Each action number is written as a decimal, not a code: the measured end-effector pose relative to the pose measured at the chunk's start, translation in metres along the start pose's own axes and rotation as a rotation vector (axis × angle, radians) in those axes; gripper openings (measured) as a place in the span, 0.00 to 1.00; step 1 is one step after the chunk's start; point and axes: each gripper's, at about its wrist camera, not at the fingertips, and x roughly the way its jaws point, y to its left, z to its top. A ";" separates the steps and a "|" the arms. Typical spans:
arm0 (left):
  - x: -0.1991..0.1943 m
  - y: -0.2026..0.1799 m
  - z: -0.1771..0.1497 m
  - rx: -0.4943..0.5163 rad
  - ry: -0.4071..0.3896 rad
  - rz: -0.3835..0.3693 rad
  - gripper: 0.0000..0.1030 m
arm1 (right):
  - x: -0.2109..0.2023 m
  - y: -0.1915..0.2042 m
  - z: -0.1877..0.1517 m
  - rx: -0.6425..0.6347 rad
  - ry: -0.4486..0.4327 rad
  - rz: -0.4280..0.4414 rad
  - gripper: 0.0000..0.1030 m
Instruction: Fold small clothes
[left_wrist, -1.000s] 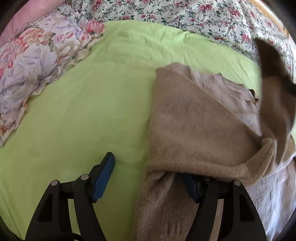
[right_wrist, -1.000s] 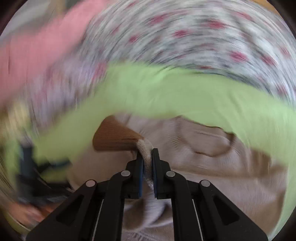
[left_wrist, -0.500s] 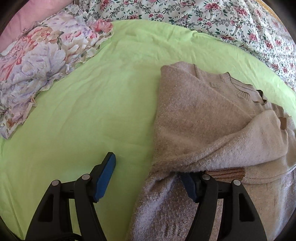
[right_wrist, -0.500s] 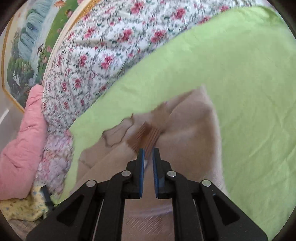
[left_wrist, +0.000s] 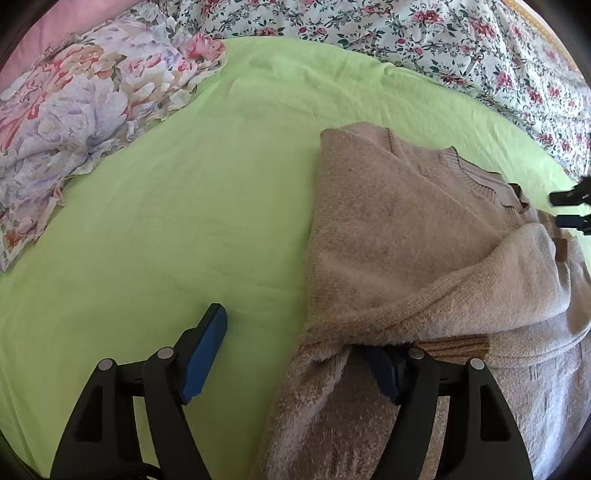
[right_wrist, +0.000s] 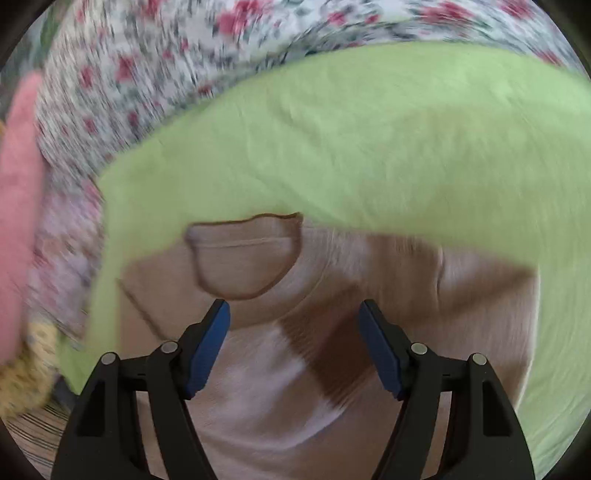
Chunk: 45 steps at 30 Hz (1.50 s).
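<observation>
A beige knit sweater lies on the green sheet, its side folded in and a sleeve laid across the body. My left gripper sits at the sweater's left edge with jaws wide and opening. Its right finger is hidden under the fold and its left finger rests over bare sheet. My right gripper hovers below the neckline, its jaws opening. The sleeve's brown cuff lies loose between them, untouched by the pads. In the left wrist view the right gripper shows at the far right edge.
A crumpled floral cloth lies at the sheet's left. A rose-print bedspread runs along the back. A pink cushion is at the far left of the right wrist view. Green sheet stretches left of the sweater.
My right gripper carried the sleeve over the sweater's body, then opened and let go of the brown cuff. The left gripper stayed at the sweater's edge.
</observation>
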 end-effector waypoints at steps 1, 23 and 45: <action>0.000 0.001 0.000 -0.003 0.001 -0.006 0.71 | 0.007 0.000 0.004 -0.024 0.017 -0.040 0.70; 0.003 0.001 0.004 -0.020 0.020 0.002 0.74 | -0.139 -0.030 -0.173 -0.281 -0.390 0.279 0.07; -0.018 0.016 0.038 0.049 0.092 -0.272 0.74 | -0.098 -0.057 -0.200 0.011 -0.216 0.161 0.63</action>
